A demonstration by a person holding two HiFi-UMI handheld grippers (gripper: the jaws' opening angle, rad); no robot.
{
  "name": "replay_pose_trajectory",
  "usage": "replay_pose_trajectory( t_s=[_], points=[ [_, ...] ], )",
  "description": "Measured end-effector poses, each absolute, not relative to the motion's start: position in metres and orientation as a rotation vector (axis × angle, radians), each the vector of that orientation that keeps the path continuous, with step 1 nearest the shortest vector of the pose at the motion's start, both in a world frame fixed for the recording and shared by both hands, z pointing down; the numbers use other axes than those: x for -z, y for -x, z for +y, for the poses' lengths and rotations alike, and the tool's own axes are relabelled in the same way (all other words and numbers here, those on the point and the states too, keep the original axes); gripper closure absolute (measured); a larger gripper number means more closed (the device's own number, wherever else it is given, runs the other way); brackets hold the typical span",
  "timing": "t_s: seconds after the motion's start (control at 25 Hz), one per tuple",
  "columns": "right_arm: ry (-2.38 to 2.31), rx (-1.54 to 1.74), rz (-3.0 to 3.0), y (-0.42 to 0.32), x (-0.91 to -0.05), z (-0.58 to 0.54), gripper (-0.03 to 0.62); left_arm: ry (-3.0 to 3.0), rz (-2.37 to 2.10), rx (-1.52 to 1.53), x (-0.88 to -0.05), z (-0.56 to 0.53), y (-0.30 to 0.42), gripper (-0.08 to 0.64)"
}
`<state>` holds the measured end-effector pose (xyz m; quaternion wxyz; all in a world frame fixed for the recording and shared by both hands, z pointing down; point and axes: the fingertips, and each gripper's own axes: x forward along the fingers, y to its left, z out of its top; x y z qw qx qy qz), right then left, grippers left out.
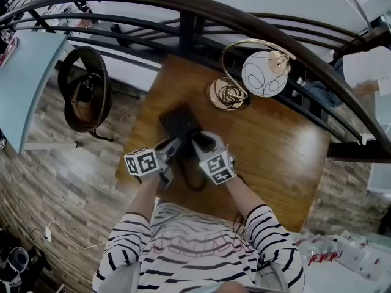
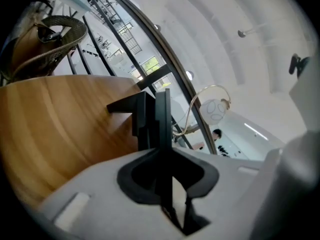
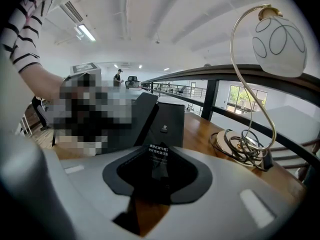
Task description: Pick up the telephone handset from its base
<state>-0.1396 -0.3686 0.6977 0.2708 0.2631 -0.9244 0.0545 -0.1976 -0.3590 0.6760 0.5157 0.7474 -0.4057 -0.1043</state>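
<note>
Lengthwise the handset (image 2: pixel 162 126) points toward the railing (image 1: pixel 183 6), pinched by left gripper (image 1: pixel 175 148); right gripper (image 1: pixel 195 144) clamps base (image 3: pixel 169 121).

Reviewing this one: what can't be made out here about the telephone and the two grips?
- Head view: the left gripper and right gripper cover most of the telephone; handset and base cannot be told apart.
- Left gripper view: the telephone stands edge-on between the jaws; whether the pads press it does not show.
- Right gripper view: the label print is too small to read.
</note>
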Motion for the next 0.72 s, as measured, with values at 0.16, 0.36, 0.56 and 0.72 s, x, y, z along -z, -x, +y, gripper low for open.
replay_pose_trajectory(
  t_s=[0.16, 0.36, 0.56, 0.72],
  points=[
    [-0.714, -0.147, -2.483, 0.138, -0.697, -0.367, 0.474, -1.821, -0.971, 0.267, -0.665, -0.356, 0.197, 0.488],
    [-0.712, -0.181, -2.475, 0.138, -0.695, -0.366, 0.474, -1.886, -0.973, 0.265, -0.647, -0.349, 0.198, 0.488],
    [-0.720, -0.212, -2.457, 0.138, -0.695, -0.364, 0.477, -1.957, -0.987, 0.243, -0.627, -0.336, 0.202, 0.488],
    [-0.751, -0.297, -2.442, 0.134, -0.690, -0.359, 0.506, -1.991, -0.997, 0.242, -0.611, -0.324, 0.206, 0.488]
  ],
)
